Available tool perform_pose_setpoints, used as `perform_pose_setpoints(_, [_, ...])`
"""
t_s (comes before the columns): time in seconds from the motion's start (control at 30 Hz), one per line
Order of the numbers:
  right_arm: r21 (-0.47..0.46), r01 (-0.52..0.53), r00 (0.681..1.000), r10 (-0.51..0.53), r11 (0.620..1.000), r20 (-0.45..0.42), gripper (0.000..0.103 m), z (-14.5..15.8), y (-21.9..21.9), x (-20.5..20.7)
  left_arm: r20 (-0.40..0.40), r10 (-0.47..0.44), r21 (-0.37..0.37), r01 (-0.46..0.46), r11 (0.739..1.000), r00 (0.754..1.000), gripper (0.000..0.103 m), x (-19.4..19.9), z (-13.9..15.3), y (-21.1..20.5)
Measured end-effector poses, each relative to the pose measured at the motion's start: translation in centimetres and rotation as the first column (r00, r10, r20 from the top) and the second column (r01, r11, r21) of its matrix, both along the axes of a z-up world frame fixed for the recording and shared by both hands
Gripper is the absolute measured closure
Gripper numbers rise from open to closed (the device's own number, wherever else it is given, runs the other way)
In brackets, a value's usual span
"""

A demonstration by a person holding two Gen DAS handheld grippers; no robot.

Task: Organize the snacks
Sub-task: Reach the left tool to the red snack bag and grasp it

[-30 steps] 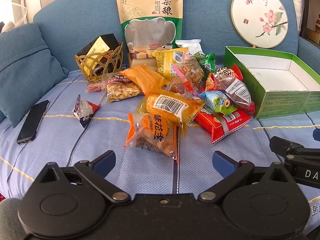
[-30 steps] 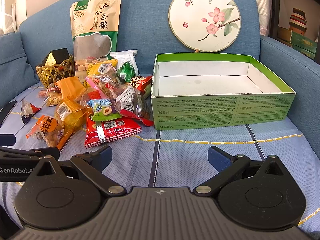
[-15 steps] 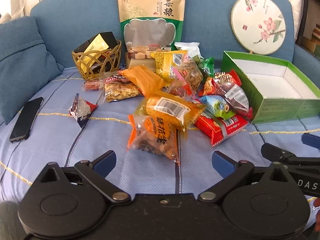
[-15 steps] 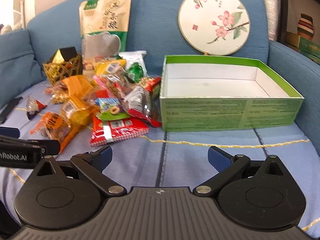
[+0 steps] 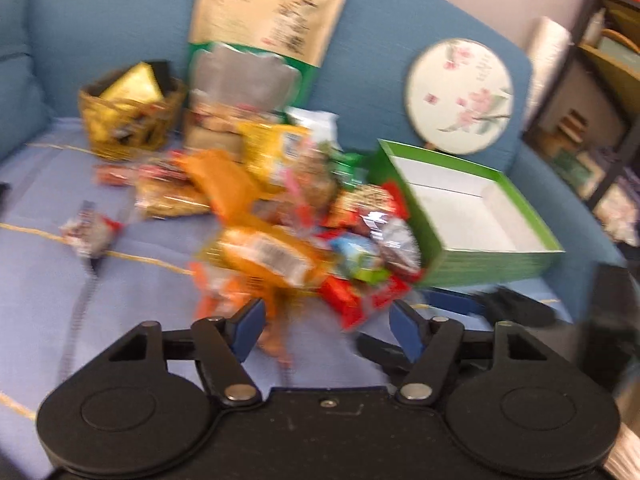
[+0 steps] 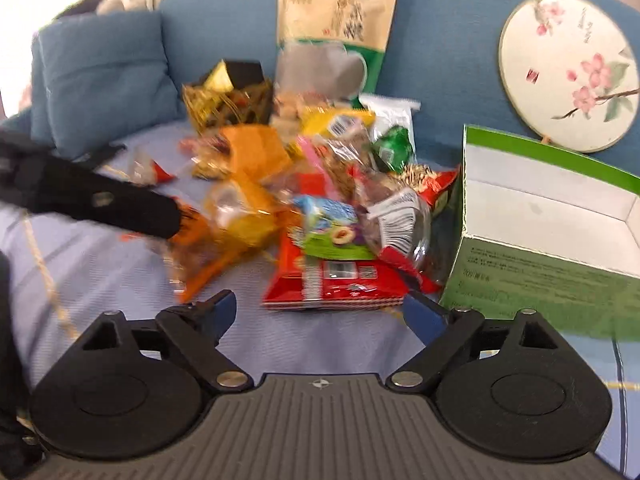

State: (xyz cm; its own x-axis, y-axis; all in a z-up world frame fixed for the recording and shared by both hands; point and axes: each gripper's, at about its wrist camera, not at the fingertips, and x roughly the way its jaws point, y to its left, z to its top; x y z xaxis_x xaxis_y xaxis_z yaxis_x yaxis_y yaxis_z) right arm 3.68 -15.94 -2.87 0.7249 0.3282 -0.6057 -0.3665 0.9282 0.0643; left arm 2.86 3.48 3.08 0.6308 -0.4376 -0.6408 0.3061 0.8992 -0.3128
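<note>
A heap of snack packets lies on the blue sofa seat; it also shows in the right wrist view. An open green box with a white, bare inside stands right of the heap, and in the right wrist view. My left gripper is open and empty, just in front of an orange packet and a red packet. My right gripper is open and empty, close before the red packet. The left gripper's arm crosses the right wrist view at left.
A large tan grain bag leans on the sofa back, beside a woven basket and a round painted fan. A blue cushion sits at left. Shelves stand to the right of the sofa.
Both grippers have moved forward, close to the snack heap, and both views have turned. The left gripper's fingers stand nearer together than before. The frames are now motion-blurred.
</note>
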Motion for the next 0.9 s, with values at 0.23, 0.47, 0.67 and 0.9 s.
perform_pose_setpoints(0.23, [0.039, 0.029, 0.998, -0.027, 0.999, -0.06, 0.0, -1.7, -0.5, 3.8, -0.052, -0.018, -0.013, 0.018, 1.0, 0.998, 0.045, 1.7, -1.5, -1.4])
perform_pose_setpoints(0.47, [0.001, -0.069, 0.995, 0.069, 0.998, -0.069, 0.0, -0.7, -2.3, 0.2, -0.095, -0.063, -0.027, 0.06, 0.998, 0.993, 0.064, 1.6, -2.4, -0.9])
perform_pose_setpoints(0.67, [-0.014, -0.031, 0.996, 0.03, 0.999, -0.082, 0.0, -0.5, -5.6, -3.0, -0.103, -0.111, -0.026, 0.108, 0.994, 0.988, 0.063, 1.8, -2.9, -2.3])
perform_pose_setpoints(0.9, [0.025, 0.025, 0.998, -0.024, 0.999, -0.057, 0.0, 0.3, -6.2, -4.1, -0.072, -0.18, 0.046, 0.183, 0.982, 0.981, 0.044, 2.7, -3.6, -6.2])
